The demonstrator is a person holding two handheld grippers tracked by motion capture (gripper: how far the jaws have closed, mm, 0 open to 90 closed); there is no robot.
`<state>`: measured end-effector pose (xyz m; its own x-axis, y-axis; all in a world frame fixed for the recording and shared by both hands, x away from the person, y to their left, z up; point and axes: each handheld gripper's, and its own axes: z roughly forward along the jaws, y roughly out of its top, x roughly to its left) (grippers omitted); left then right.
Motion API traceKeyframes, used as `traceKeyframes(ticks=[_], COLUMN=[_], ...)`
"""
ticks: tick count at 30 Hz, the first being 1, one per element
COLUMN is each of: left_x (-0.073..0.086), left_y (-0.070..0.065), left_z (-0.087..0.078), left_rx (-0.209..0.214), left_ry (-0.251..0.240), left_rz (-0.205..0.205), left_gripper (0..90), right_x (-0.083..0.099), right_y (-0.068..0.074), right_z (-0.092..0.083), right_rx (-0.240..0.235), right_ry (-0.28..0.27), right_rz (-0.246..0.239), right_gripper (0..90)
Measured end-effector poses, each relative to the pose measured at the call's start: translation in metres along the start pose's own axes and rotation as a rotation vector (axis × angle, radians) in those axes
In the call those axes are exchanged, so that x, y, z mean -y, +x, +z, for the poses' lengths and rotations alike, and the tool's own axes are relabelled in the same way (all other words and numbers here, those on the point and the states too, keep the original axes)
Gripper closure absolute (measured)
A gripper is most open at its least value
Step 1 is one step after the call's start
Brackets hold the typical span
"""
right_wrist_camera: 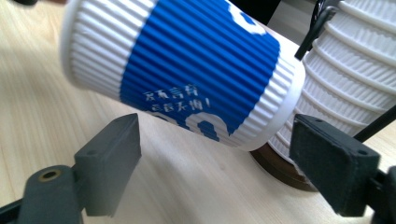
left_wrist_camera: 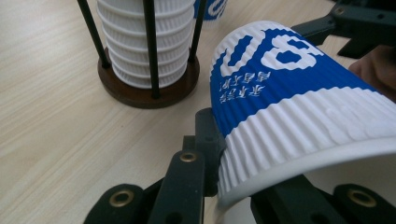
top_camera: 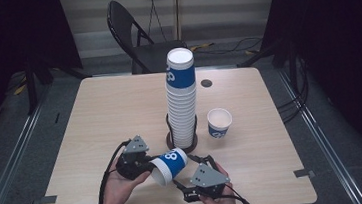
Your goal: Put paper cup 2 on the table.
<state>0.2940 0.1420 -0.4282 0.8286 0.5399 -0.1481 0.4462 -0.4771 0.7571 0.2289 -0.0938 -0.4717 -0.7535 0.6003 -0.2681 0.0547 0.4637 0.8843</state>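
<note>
Both tongs are matte black, blocky tools. The left tongs (top_camera: pixel 142 167) carry a grey three-cornered plate on top, dotted with small dark screws, and the right tongs (top_camera: pixel 188 174) wear the same plate. Black cables trail from each toward the near edge. Up close, the jaw links show brass-coloured rivets (ringed like eyelets). The person's forearms are bare, no sleeves.
</note>
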Motion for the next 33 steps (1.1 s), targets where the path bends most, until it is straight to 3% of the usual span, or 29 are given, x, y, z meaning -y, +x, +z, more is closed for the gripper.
traceKeyframes(ticks=[3,5,19,28,33], left_x=[-0.005,-0.009,-0.025,-0.035,-0.039], left_y=[0.001,0.002,0.002,-0.003,-0.008], left_z=[0.001,0.002,0.013,0.017,0.021], left_rx=[-0.003,0.003,0.041,0.089,0.099], left_ry=[0.047,0.068,0.243,0.295,0.307], left_rz=[0.004,0.011,0.035,0.062,0.061], left_gripper=[85.4,85.3,85.3,85.5,85.6], right_x=[-0.002,-0.004,-0.012,-0.024,-0.028], right_y=[0.003,0.006,0.014,0.022,0.024], right_z=[0.000,0.001,0.007,0.013,0.019], right_rx=[0.025,0.077,0.060,0.012,-0.010], right_ry=[0.014,0.028,0.071,0.085,0.075], right_rz=[-0.043,-0.070,-0.222,-0.342,-0.358], right_gripper=[14.8,16.5,12.9,11.5,12.2])
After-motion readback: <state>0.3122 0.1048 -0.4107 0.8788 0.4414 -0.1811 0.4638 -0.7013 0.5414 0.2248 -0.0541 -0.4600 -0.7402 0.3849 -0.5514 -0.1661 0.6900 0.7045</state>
